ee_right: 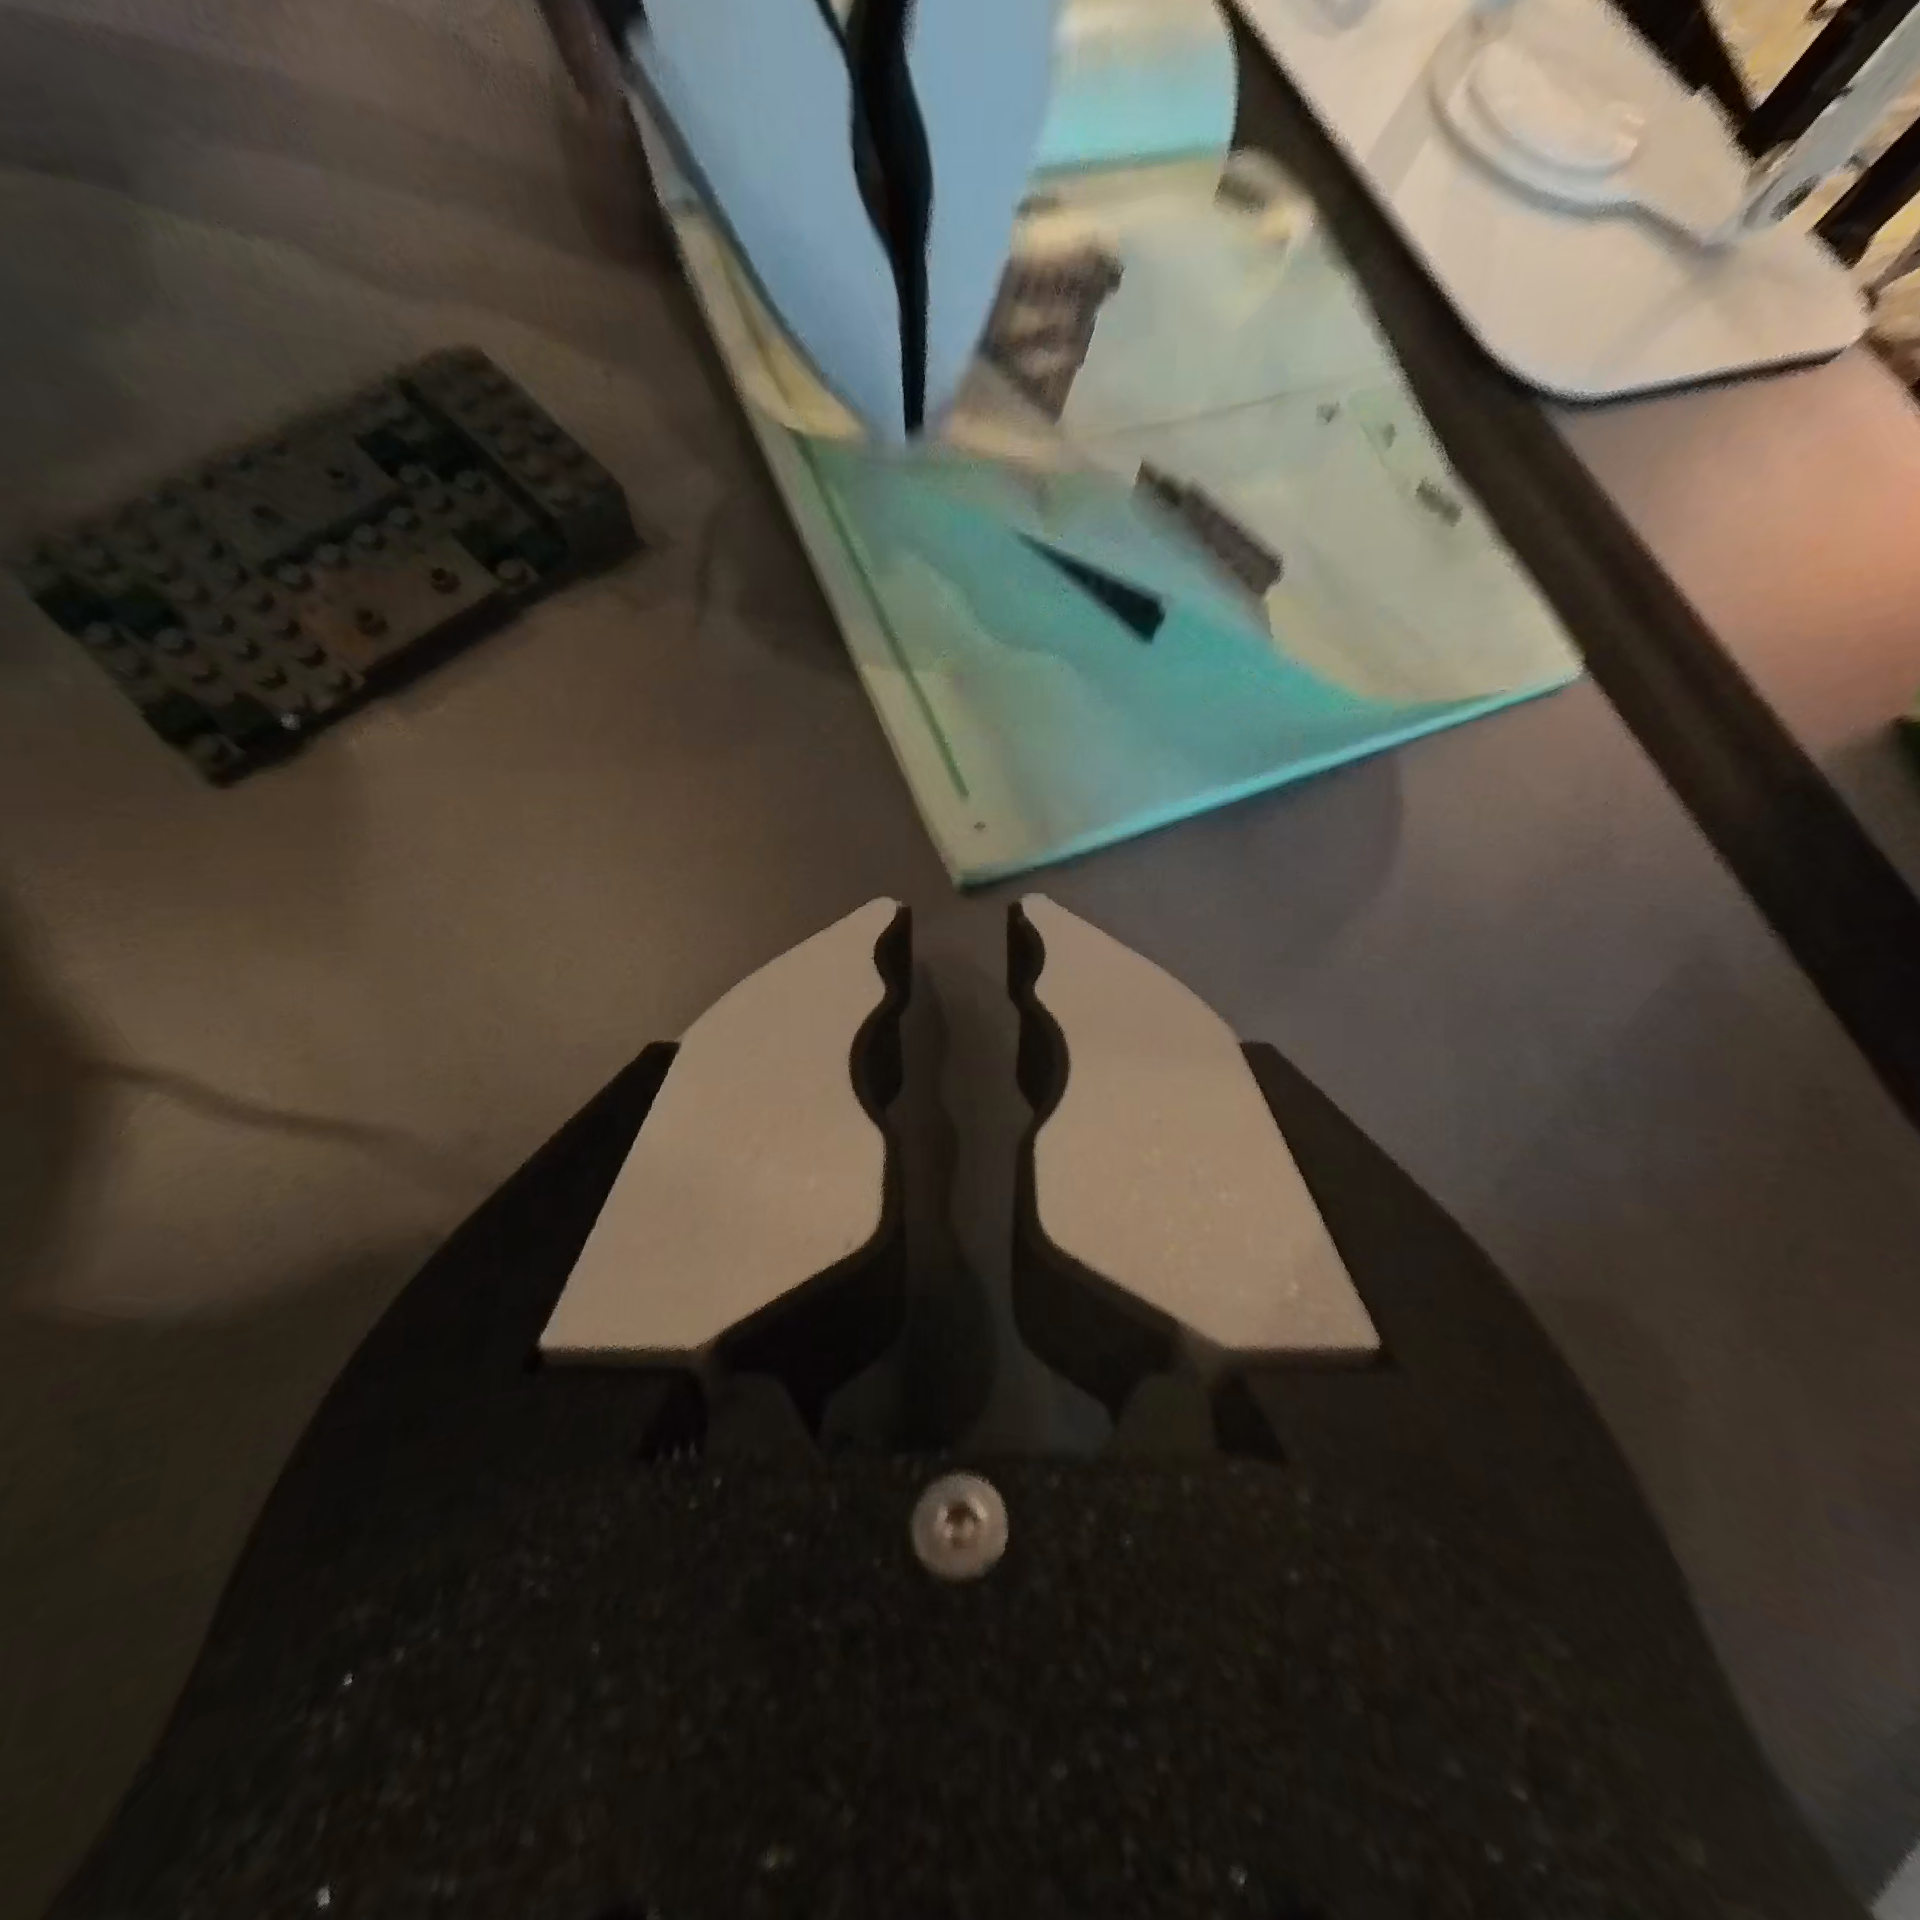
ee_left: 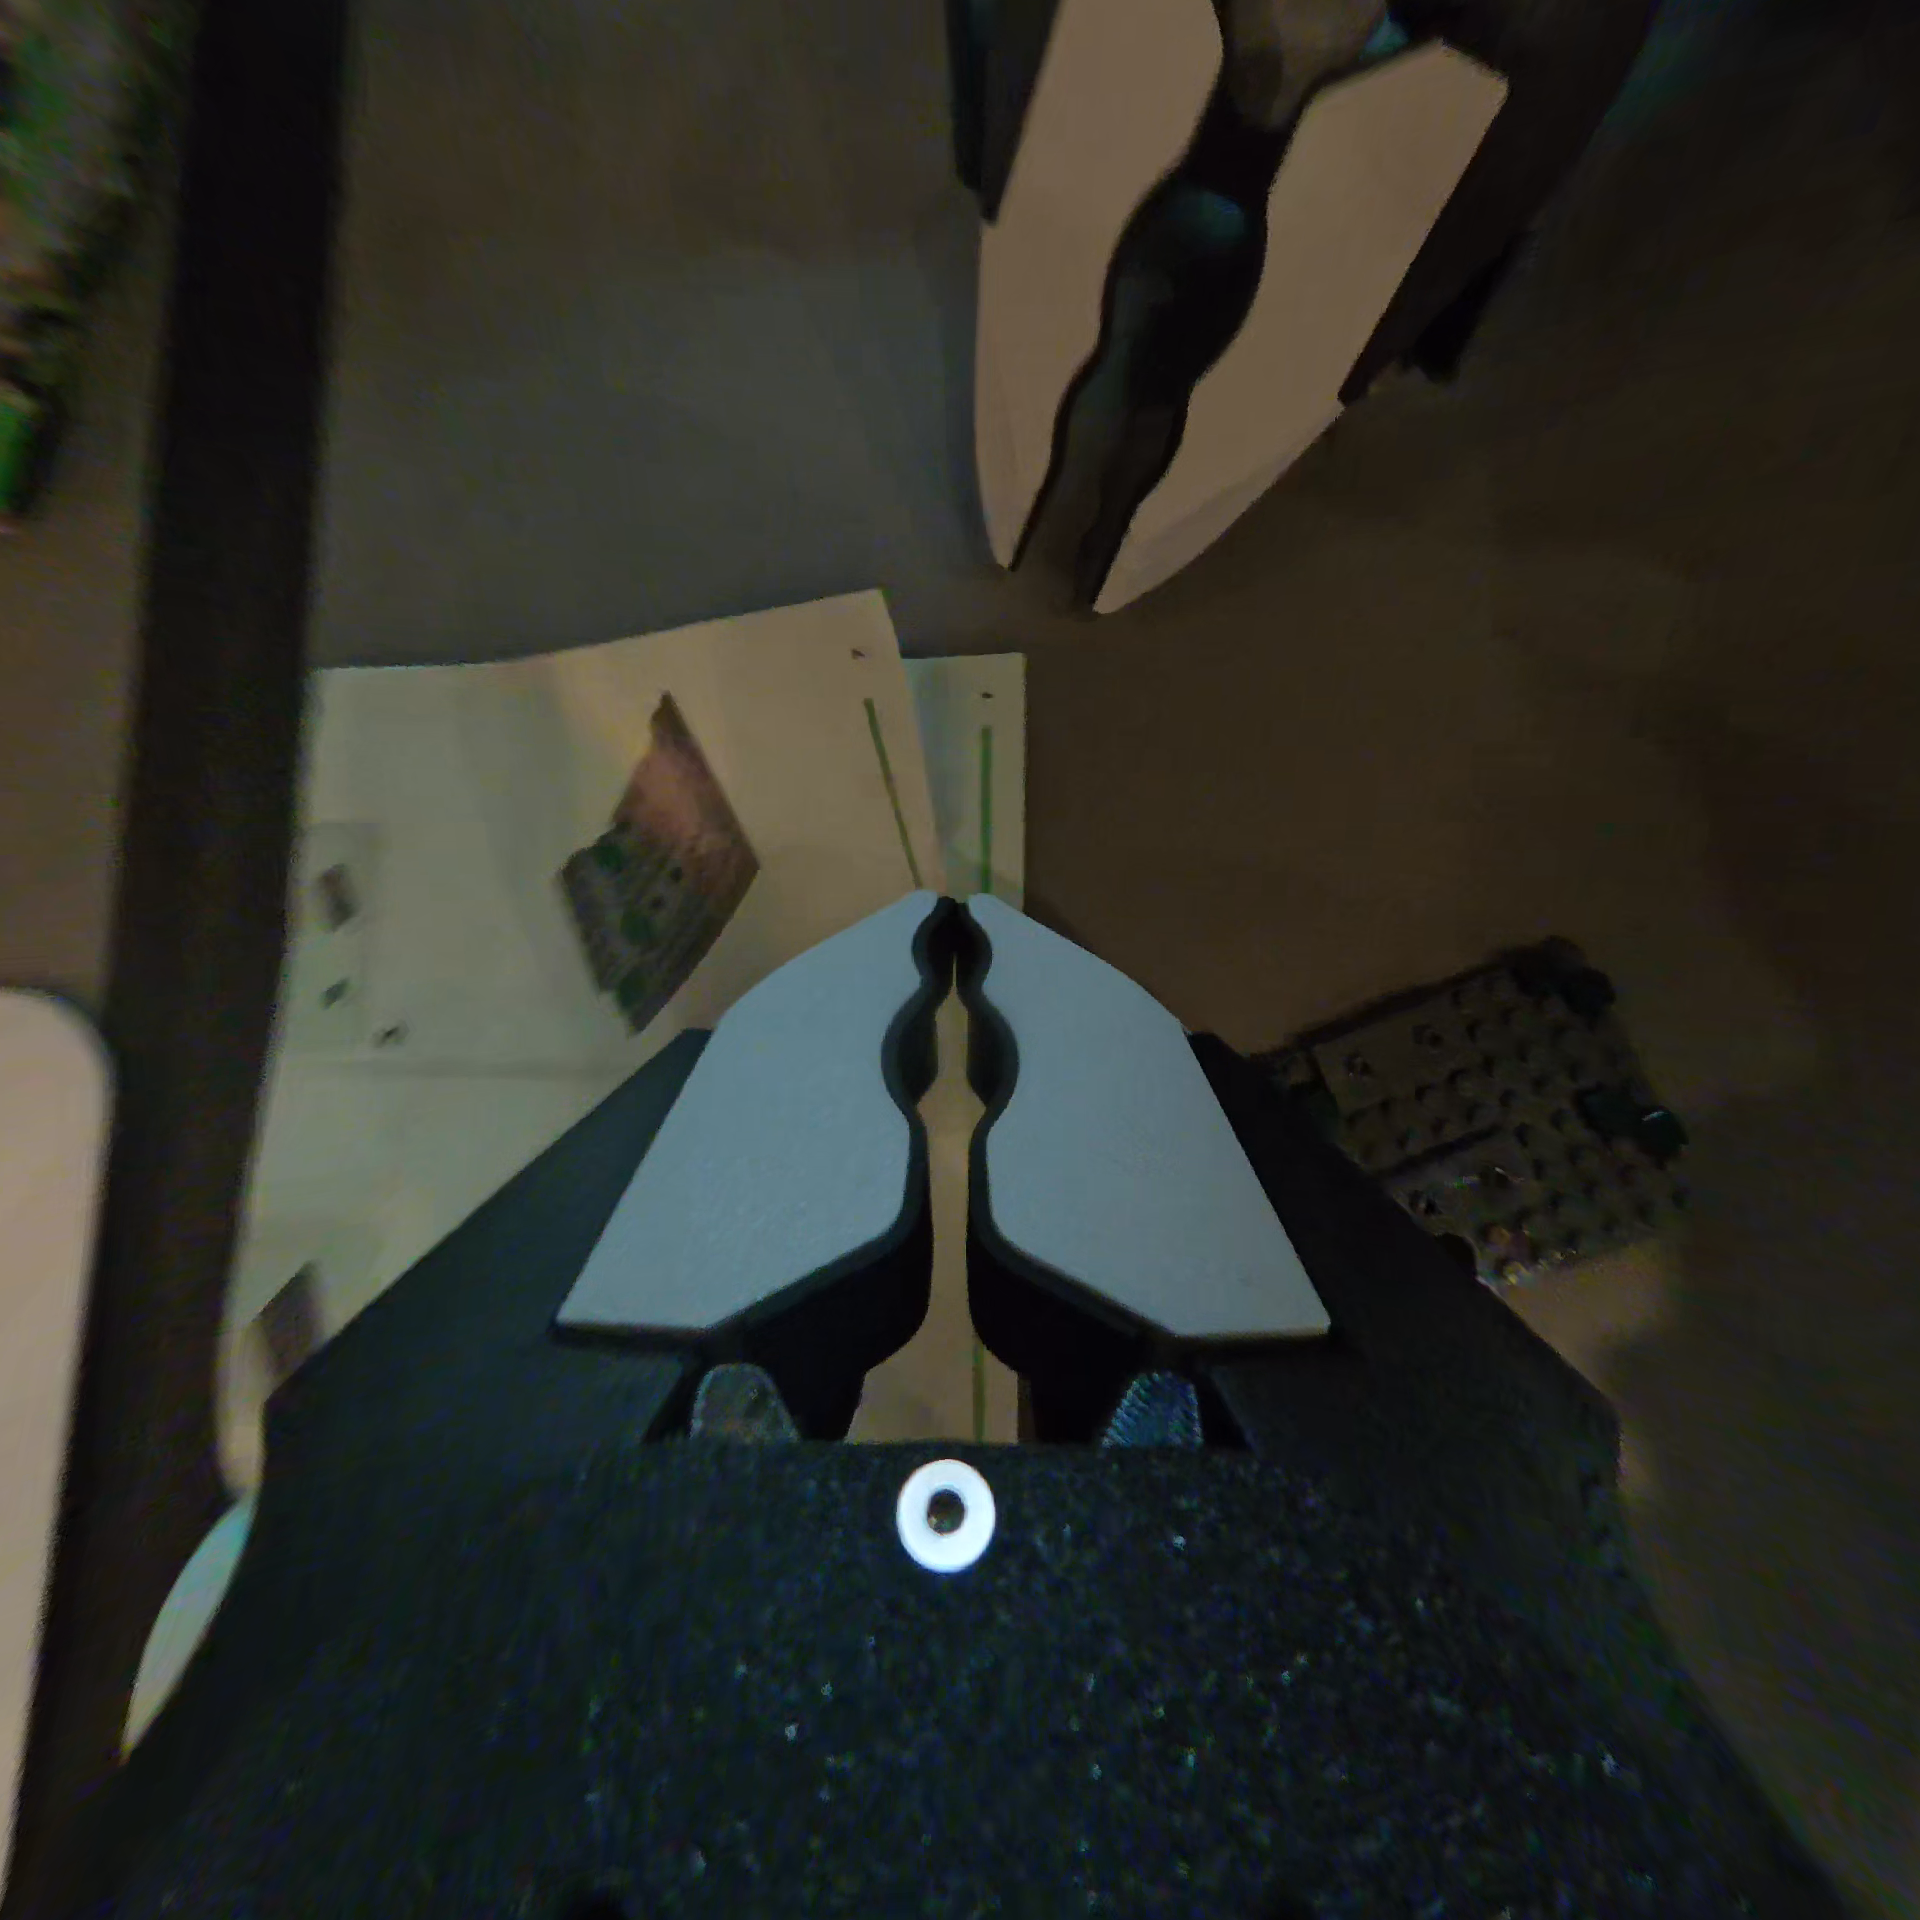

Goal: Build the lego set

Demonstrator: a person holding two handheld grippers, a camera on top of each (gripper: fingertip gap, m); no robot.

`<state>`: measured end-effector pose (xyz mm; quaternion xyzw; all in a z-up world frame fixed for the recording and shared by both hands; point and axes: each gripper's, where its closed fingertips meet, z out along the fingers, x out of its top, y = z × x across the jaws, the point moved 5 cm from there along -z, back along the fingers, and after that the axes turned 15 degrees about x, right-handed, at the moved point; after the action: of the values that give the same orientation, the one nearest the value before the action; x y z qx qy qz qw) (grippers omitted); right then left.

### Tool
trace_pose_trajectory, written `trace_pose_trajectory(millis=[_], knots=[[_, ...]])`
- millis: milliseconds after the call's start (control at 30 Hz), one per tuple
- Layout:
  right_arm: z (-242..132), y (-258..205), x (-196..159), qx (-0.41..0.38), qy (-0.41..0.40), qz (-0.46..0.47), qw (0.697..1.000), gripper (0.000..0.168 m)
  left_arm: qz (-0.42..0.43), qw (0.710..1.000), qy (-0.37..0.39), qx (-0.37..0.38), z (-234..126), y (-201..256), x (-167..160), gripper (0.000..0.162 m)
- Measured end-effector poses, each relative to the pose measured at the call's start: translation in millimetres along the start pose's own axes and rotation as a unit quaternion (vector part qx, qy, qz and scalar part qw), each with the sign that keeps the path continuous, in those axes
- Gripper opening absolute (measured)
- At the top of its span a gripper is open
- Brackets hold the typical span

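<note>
An open instruction booklet (ee_left: 540,831) lies on the grey table and also shows in the right wrist view (ee_right: 1195,644). My left gripper (ee_left: 956,906) is shut, its tips pinching the edge of a lifted booklet page; it shows from the front in the right wrist view (ee_right: 912,421). A dark, partly built lego plate (ee_left: 1475,1112) with studs lies right of the booklet, flat on the table (ee_right: 312,561). My right gripper (ee_right: 956,914) is slightly open and empty, just short of the booklet's near corner; it shows at the top of the left wrist view (ee_left: 1051,584).
A dark bar (ee_left: 208,727) runs along the booklet's far side and also shows in the right wrist view (ee_right: 1558,499). Beyond it sits a white tray-like object (ee_right: 1558,208). Blurred green items (ee_left: 31,416) lie at the left edge. The gap from one gripper's tips to the other's is roughly 8 cm.
</note>
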<state>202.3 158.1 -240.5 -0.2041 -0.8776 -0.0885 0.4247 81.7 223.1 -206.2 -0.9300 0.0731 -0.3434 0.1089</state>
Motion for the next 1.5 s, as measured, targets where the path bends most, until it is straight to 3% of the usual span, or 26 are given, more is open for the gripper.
trace_pose_trajectory(millis=[33,267,333,500,733,800,867,967,1067,1200,1367,1500], knots=[[0,-1,4,-0.003,0.006,-0.002,1.0,0.017,-0.005,1.0,0.006,0.013,-7,-2,0,0.0],[13,2,57,-0.049,0.04,-0.026,0.998,0.015,-0.075,0.989,0.051,0.115,-65,-15,-17,0.0],[26,12,67,-0.064,0.017,-0.012,0.998,0.015,-0.098,0.983,0.057,0.145,-81,-17,-28,0.0],[40,24,76,-0.023,0.0,-0.008,1.0,0.014,-0.128,0.974,0.036,0.182,-96,-8,-60,0.0],[40,32,69,0.008,0.008,0.0,1.0,0.015,-0.166,0.975,0.059,0.139,-62,11,-51,0.0],[42,32,68,0.01,0.008,-0.001,1.0,0.015,-0.188,0.973,0.062,0.115,-43,15,-40,0.035],[44,32,70,0.017,0.016,0.003,1.0,0.015,-0.21,0.971,0.049,0.105,-22,14,-33,0.047],[45,31,70,0.025,0.029,0.009,0.999,0.015,-0.255,0.962,0.033,0.097,5,8,-27,0.053],[44,31,71,0.033,0.045,0.016,0.998,0.015,-0.278,0.955,0.037,0.096,18,1,-24,0.038],[40,29,77,0.04,0.074,0.02,0.996,0.015,-0.276,0.955,0.053,0.1,17,-2,-20,0.0],[25,26,95,0.029,0.125,0.0,0.992,0.015,-0.292,0.943,0.081,0.139,-17,-15,-26,0.0],[27,23,99,0.022,0.11,-0.011,0.994,0.015,-0.33,0.918,0.118,0.186,-62,-31,-40,0.0]])
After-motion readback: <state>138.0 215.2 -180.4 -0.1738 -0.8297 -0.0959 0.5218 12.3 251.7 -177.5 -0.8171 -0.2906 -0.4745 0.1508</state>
